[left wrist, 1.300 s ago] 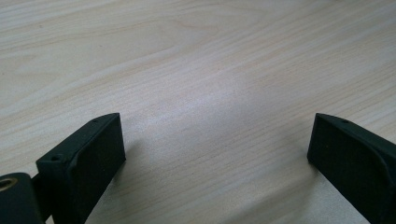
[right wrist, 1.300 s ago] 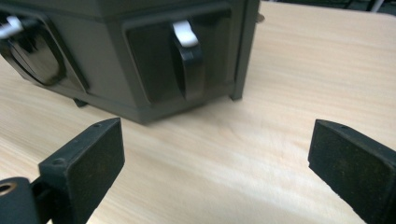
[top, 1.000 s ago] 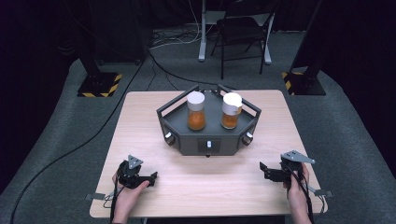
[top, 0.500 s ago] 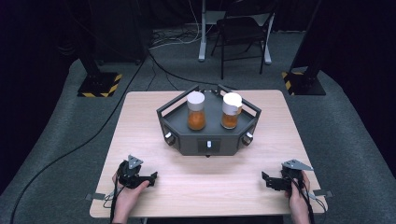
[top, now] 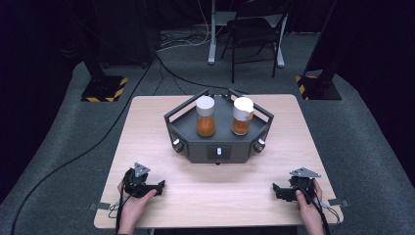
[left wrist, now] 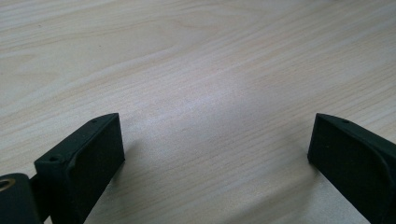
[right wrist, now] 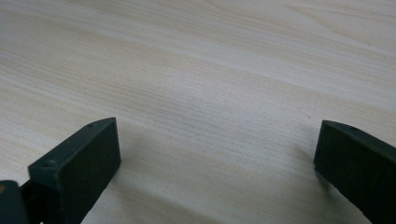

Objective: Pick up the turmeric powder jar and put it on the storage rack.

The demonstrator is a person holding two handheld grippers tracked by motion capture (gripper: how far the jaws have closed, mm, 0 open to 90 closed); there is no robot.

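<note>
Right hand-held gripper (top: 280, 191) at the lower right has sunk to the table (top: 235, 191), jaws just opened wide, empty; both orange-filled jars (top: 206, 116) wait untouched at upper centre, so reaching comes next.

On the wooden tabletop (top: 147, 127) a dark six-sided tray (top: 219, 145) stands toward the far middle and carries two white-capped jars of orange stuff, the left jar (top: 205, 116) and the right jar (top: 242, 116), side by side. Near the front edge, well apart, the left hand-held gripper (top: 159, 185) and the right hand-held gripper (top: 276, 190) point inward.
</note>
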